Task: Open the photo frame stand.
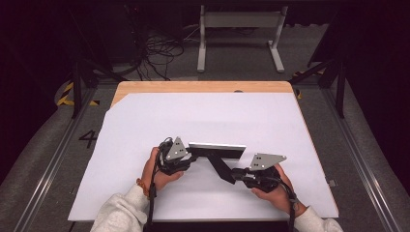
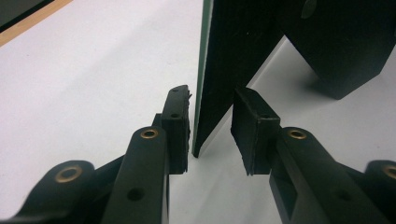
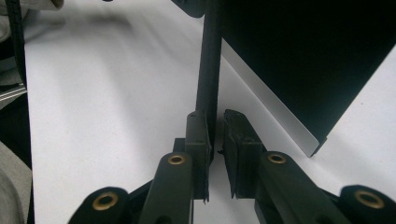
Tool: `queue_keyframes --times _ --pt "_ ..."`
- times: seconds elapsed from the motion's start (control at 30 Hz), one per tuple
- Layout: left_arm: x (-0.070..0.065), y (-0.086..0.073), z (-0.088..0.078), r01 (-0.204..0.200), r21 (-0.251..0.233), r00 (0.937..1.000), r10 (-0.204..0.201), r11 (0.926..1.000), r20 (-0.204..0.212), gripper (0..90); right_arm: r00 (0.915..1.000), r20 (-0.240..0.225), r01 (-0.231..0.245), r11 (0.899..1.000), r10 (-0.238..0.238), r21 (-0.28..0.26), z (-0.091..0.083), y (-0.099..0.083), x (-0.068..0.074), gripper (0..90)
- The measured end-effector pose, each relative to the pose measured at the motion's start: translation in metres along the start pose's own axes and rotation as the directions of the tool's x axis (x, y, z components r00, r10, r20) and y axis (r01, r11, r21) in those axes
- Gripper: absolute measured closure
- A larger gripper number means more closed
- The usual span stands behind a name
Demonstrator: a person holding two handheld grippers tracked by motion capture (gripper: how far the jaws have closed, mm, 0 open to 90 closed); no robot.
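Quick count of what's on the table: two handheld grippers, the left gripper (image 1: 193, 155) and the right gripper (image 1: 236, 173), one per hand, so two hands (image 1: 157, 170) too. Each gripper carries one grey three-cornered plate (image 1: 177, 149), which makes two plates. Between them stand two black panels, a long upright panel (image 1: 217, 150) and a shorter slanted panel (image 1: 221, 167). Underneath lies one white sheet (image 1: 203, 121) on one wooden table (image 1: 203, 87).

the black panel (image 2: 233, 60) runs off the top edge of both gripper views.
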State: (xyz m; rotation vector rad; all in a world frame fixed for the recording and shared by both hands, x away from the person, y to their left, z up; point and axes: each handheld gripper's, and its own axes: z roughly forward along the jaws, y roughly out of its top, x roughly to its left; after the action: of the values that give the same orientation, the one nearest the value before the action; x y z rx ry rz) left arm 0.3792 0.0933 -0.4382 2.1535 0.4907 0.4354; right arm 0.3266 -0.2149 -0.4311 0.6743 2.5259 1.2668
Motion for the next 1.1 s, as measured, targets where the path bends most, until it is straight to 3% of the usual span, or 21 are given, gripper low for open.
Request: queue_keyframes --times 0.3,0.57,0.77,0.97,1.1 --pt "0.0 0.0 -0.003 -0.008 -0.007 1.0 0.008 0.9999 0.002 71.6 1.0 0.003 0.001 1.0 -0.001 -0.005 -0.004 -0.001 0.0 80.2" --pt "0.0 0.001 -0.003 -0.003 -0.004 1.0 0.003 1.0 0.005 71.9 0.9996 0.019 -0.021 0.999 0.022 -0.029 -0.011 -0.003 -0.002 72.8" --pt "0.0 0.0 -0.003 -0.001 -0.002 1.0 0.001 1.0 0.007 72.1 0.9994 0.03 -0.016 0.999 0.017 -0.032 -0.015 -0.004 -0.003 73.8" --pt "0.001 0.001 -0.004 -0.002 -0.005 1.0 0.002 1.0 0.008 72.1 0.9947 0.102 0.003 1.0 0.0 -0.028 -0.02 -0.005 -0.007 75.5" --pt "0.001 0.0 -0.005 -0.001 -0.004 0.9999 0.001 1.0 0.013 71.8 0.9862 0.165 0.017 0.999 -0.011 -0.037 -0.02 -0.005 -0.009 76.1"
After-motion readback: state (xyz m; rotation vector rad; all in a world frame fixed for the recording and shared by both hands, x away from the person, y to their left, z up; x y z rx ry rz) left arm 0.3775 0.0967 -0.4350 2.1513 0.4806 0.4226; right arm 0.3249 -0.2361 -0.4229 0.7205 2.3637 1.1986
